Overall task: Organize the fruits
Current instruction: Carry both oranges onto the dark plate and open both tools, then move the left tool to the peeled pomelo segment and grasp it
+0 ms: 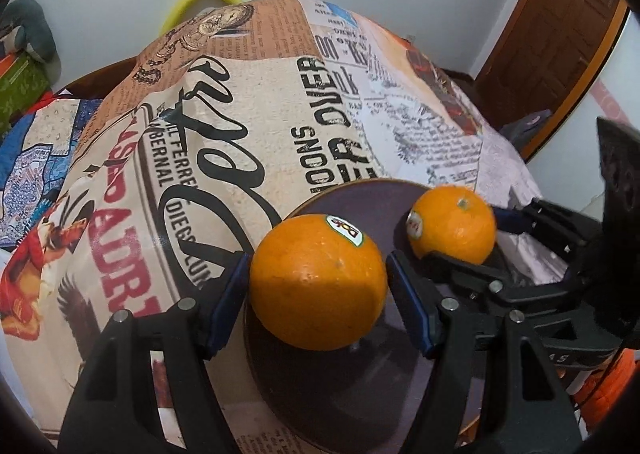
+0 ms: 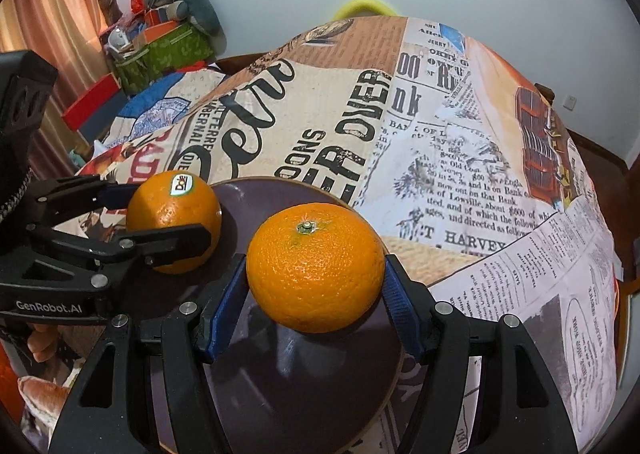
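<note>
The dark round plate (image 2: pixel 304 386) lies on the newsprint tablecloth (image 2: pixel 460 173). At its ten o'clock, the left gripper (image 2: pixel 172 213) clamps the stickered orange (image 2: pixel 168 213). At centre, the right gripper (image 2: pixel 316 294) pinches the stem-up orange (image 2: pixel 314 268), pebbled and glossy, over the plate.

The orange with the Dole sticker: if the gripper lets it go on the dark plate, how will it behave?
The orange with the sticker looks round, so it may roll on the smooth plate. Its rind seems firm, probably safe under the left gripper.
</note>
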Tool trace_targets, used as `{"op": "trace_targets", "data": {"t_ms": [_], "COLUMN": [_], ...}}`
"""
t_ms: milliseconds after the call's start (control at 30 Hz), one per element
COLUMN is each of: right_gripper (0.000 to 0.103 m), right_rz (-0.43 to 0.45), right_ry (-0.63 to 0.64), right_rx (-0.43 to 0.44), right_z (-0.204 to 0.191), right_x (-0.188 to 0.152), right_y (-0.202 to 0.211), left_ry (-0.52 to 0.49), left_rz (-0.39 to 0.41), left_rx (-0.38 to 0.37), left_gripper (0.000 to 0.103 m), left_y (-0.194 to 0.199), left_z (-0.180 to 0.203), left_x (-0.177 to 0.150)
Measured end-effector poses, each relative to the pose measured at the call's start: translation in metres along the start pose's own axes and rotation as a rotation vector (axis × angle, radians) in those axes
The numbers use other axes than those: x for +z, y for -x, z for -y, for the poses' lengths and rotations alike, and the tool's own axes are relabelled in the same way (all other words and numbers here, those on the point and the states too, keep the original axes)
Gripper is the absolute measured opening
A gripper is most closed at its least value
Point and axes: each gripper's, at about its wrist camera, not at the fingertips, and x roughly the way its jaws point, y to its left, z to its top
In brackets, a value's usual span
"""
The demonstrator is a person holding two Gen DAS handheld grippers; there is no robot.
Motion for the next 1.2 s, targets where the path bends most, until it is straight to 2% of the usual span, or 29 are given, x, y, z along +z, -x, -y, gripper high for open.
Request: {"op": "trace_targets", "data": {"t_ms": [133, 367, 767, 1000, 1200], "right_gripper": [0.064, 0.065, 0.067, 0.068, 0.072], "right_rz": [-0.003, 0.088, 0.215, 0.256, 0.270], "right_ry": [-0.012, -0.002, -0.013, -0.010, -0.006], "right_rx": [0.016, -0.015, -0.033, -0.046, -0.054], "right_z": [-0.001, -0.010, -0.036, -0.056, -0.070], "right_x": [-0.002, 0.001, -0.019, -0.048, -0.071], "right_y": [0.005, 0.045, 0.125, 0.160, 0.179], "left_ry": [0.009, -0.008, -0.029, -0.020, -0.017], "left_rz": [0.039, 0.109, 0.207, 0.203, 0.164], "left_rx": [-0.008, 0.024, 0.077, 0.077, 0.073], "left_gripper": [0.068, 0.068, 0.069, 0.069, 0.069], "left_y": [0.017, 0.061, 0.149, 0.174, 0.178], "left_z": [0.000, 0.010, 0.035, 0.050, 0.060], "left_x": [0.001, -0.006, -0.048, -0.084, -0.119]}}
